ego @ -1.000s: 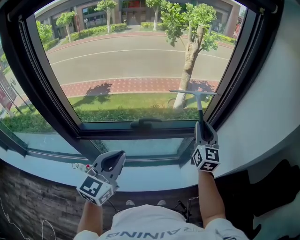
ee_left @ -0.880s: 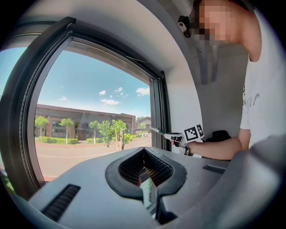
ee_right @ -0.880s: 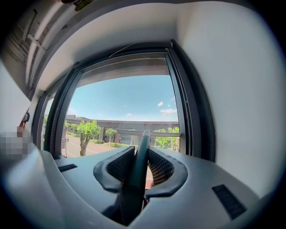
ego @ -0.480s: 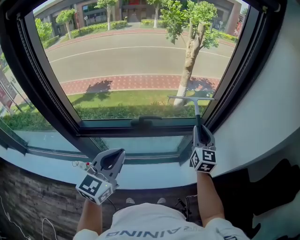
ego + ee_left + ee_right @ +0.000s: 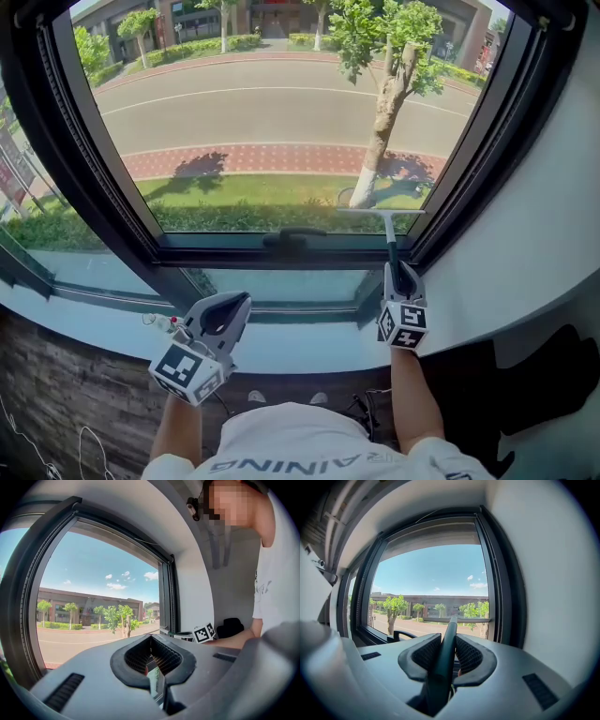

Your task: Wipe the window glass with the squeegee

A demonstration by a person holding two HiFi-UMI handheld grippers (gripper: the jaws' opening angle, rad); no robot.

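One squeegee [image 5: 391,234]: handle clamped in my right hand-held gripper [image 5: 401,275], long axis pointing away from me, blade level across the window glass [image 5: 262,122], low right. Left hand-held gripper [image 5: 239,306]: closed, empty.

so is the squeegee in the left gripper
No, the squeegee handle is clamped between the jaws of the right gripper, while the left gripper holds nothing.
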